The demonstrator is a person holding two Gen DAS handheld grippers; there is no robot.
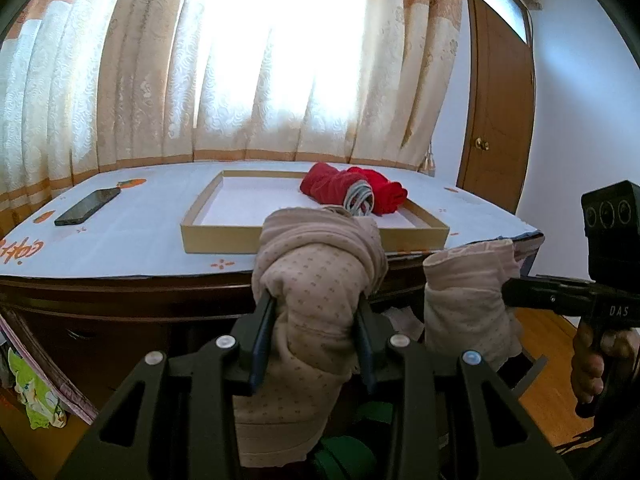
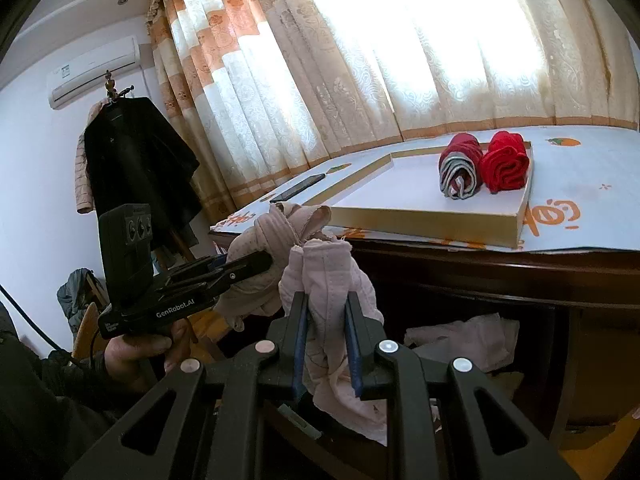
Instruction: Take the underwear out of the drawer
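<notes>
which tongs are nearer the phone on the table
Left. The left tongs hold pink underwear on the phone side; the right tongs are farther off.

1. My left gripper (image 1: 316,336) is matte black, with blue pads lining the inner faces of its two fingers (image 1: 262,344).
2. Round silver screw heads sit on its linkage arms; one at the right looks bluish.
3. My right gripper (image 2: 326,340) has the same build: black frame, blue pads, silver screws.
4. Seen from the left camera, the right unit bears white letters "DAS" on its black handle, with a boxy black camera block carrying three round lenses above it.
5. From the right camera, the left unit reads "GenRobot.AI" in white.
6. A dark sleeve (image 2: 36,392) covers the left arm, and a thin black cable runs beside it.
</notes>
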